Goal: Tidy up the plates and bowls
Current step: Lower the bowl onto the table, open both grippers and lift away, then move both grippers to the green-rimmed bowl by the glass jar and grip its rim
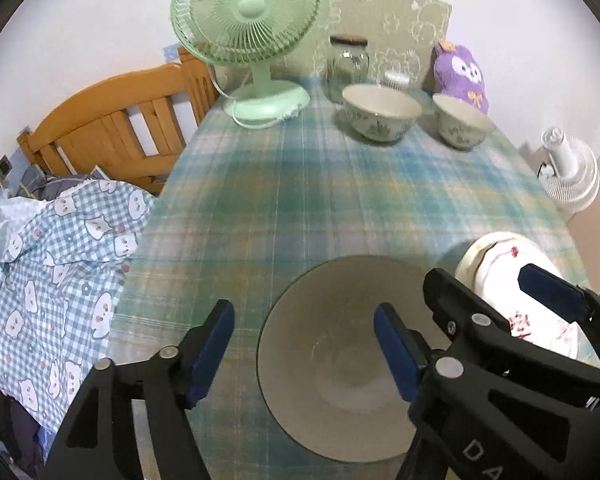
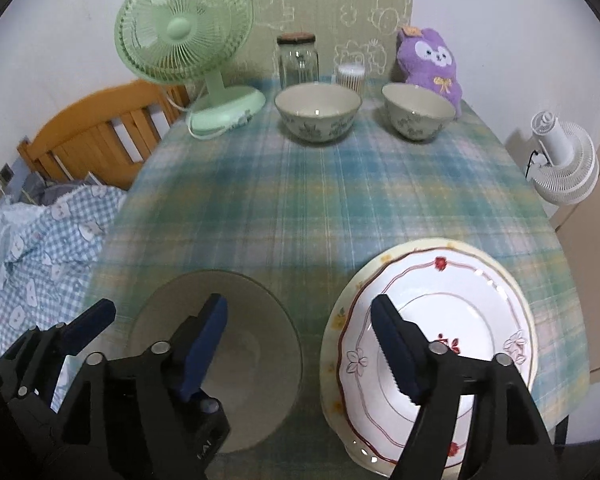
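Note:
A grey plate [image 1: 340, 380] lies on the plaid tablecloth at the near edge. My left gripper [image 1: 302, 320] hangs just above it, open, with one blue pad over the plate, the other over the cloth and nothing between them. To its right a white plate with red trim [image 2: 452, 320] is stacked on a yellow-rimmed plate [image 2: 352, 300]. My right gripper [image 2: 300, 308] is open above their left rim, holding nothing. Two patterned bowls [image 2: 318, 112] [image 2: 418, 112] stand side by side at the far end.
At the back of the table [image 2: 300, 200] stand a green fan [image 2: 184, 40], a glass jar [image 2: 298, 64], a small cotton-swab tub [image 2: 351, 76] and a purple plush [image 2: 428, 64]. A wooden headboard [image 2: 96, 132] and checked bedding [image 2: 48, 240] lie left; a white fan [image 2: 564, 164] is right.

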Demonstrator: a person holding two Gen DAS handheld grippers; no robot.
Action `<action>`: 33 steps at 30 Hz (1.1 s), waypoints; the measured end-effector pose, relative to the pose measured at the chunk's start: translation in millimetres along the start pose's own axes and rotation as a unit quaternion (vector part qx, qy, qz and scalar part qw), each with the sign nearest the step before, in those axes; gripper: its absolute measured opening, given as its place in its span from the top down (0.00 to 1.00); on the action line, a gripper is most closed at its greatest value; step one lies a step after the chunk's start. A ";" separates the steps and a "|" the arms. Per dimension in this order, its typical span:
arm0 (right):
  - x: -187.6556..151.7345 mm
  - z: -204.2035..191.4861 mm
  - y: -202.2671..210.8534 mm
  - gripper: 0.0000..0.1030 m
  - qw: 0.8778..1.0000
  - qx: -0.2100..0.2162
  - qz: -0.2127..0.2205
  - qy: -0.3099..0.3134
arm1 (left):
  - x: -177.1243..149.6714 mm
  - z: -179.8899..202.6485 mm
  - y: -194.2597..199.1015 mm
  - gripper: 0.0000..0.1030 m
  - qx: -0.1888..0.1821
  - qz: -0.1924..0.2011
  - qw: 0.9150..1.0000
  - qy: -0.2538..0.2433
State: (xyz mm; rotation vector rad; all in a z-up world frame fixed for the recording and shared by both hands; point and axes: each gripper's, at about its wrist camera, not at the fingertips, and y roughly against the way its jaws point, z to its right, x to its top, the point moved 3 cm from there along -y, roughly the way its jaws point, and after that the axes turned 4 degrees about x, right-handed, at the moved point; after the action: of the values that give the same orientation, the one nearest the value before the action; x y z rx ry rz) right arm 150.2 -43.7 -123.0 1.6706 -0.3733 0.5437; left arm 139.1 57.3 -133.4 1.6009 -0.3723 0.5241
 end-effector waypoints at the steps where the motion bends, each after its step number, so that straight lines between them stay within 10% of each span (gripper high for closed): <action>1: 2.6 0.4 4.2 0.22 1.000 0.001 0.003 -0.001 | 1.8 0.8 5.2 0.23 0.003 0.004 1.000 0.002; 18: 66.4 11.3 87.9 0.22 0.996 -0.034 0.080 -0.033 | 70.8 16.1 70.5 0.21 -0.027 0.073 0.997 -0.016; 33: 132.1 37.7 71.8 0.22 0.994 -0.041 0.101 -0.027 | 131.9 43.7 50.0 0.22 -0.029 0.088 0.996 -0.013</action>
State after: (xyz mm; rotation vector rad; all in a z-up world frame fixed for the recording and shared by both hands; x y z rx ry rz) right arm 227.7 -85.3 4.7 1.5798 -0.6007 0.6258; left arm 228.3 18.1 -22.4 1.5290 -0.5469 0.6211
